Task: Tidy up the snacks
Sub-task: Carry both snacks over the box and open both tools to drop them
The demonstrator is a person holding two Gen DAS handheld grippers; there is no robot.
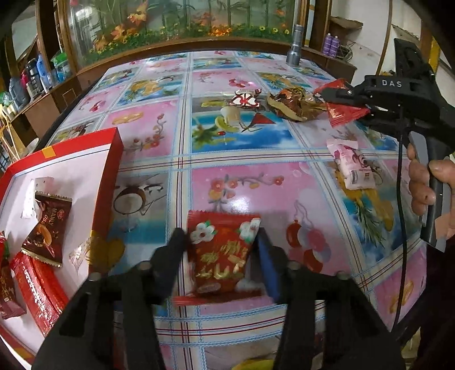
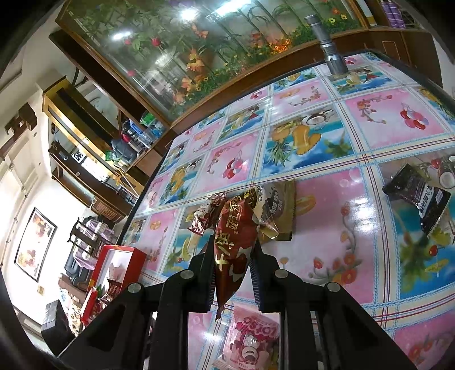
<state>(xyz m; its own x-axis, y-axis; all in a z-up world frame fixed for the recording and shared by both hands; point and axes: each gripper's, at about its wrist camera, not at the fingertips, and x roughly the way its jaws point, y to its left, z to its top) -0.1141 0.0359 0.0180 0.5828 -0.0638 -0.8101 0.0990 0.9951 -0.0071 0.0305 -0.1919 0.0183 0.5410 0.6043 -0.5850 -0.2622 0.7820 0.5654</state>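
Note:
My left gripper (image 1: 220,239) is shut on a red snack packet with flower print (image 1: 221,253) just above the tablecloth, right of the red box (image 1: 112,170). The box holds a brown packet (image 1: 47,227) and red packets (image 1: 34,287). My right gripper (image 2: 233,250) is shut on a red-brown snack packet (image 2: 231,250); in the left wrist view it (image 1: 345,101) holds that packet (image 1: 341,113) above the table at the right. A brown-gold packet (image 1: 295,105) and a red-white candy (image 1: 244,99) lie by it. A pink packet (image 1: 352,168) lies nearer.
A metal flashlight (image 1: 294,45) stands at the table's far edge. A black packet (image 2: 421,199) lies at the right in the right wrist view. An aquarium-style flower cabinet (image 1: 176,22) and shelves stand behind. The tablecloth (image 1: 227,142) is floral patterned.

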